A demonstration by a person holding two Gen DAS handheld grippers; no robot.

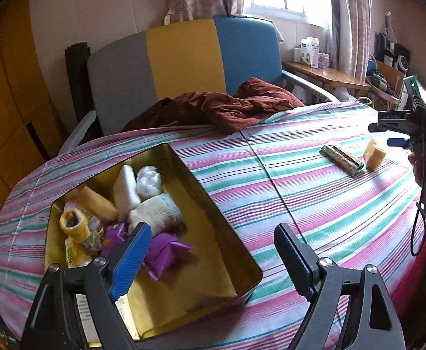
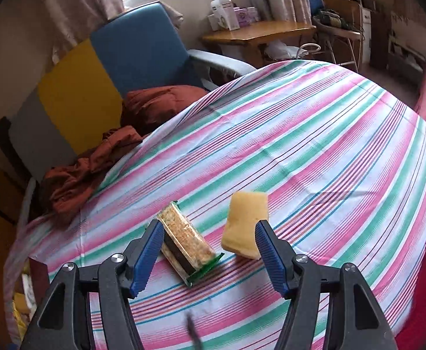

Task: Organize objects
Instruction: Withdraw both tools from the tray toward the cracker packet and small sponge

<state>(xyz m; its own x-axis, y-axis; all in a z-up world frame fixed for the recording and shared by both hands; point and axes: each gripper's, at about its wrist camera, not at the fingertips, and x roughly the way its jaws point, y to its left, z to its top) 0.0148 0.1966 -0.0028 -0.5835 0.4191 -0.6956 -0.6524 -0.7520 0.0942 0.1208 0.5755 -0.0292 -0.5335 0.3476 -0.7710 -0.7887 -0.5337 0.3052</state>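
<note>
- On the striped cloth of the table (image 1: 315,192), far left, the gold tin (image 1: 213,204) sits open-topped, already partly filled: sponges, a white glove, purple packets.
- Over the tin's near corner hangs the left hand-held gripper (image 1: 210,250), jaws spread wide with nothing between them.
- Right of the tin lies a broad bare stretch of cloth, open room for carrying things across.
- Further right lies the wrapped snack bar (image 2: 188,248), long axis running away from the right hand-held gripper (image 2: 210,256) and tilted leftward; its near end sits between the jaws, which stand apart, gripping nothing.
- The yellow sponge (image 2: 245,224) lies just beside the bar, by the right finger (image 2: 271,259).
- Both loose items are much nearer the right hand, so the pickup probably falls to it.
- The table's right edge is near.
</note>
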